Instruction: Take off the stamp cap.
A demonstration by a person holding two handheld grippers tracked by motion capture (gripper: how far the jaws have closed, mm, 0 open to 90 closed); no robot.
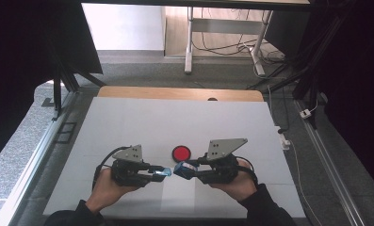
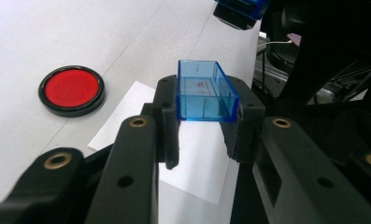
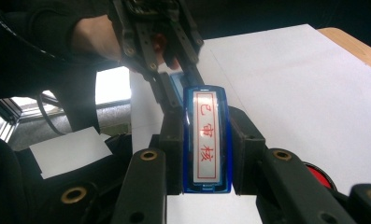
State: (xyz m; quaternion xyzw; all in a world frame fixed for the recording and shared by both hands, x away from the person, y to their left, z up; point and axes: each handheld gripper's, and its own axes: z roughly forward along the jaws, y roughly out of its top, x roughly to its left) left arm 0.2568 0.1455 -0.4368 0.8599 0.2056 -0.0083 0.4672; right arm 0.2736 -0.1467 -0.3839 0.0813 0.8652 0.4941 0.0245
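The right gripper (image 1: pixel 183 170) clamps a blue stamp (image 3: pixel 206 144) whose face carries red characters in a red frame, reading 已审核 (approved). The left gripper (image 1: pixel 162 172) grips the stamp's clear blue cap (image 2: pixel 204 91), open side up. Both hover just apart above the white table (image 1: pixel 128 122), near a red ink pad (image 1: pixel 181 152).

On the tabletop (image 1: pixel 128 122), the ink pad (image 1: pixel 181 152) sits just behind two grippers, the left gripper (image 1: pixel 164 173) and the right gripper (image 1: pixel 181 170), whose tips nearly meet above a paper sheet (image 1: pixel 177 197).
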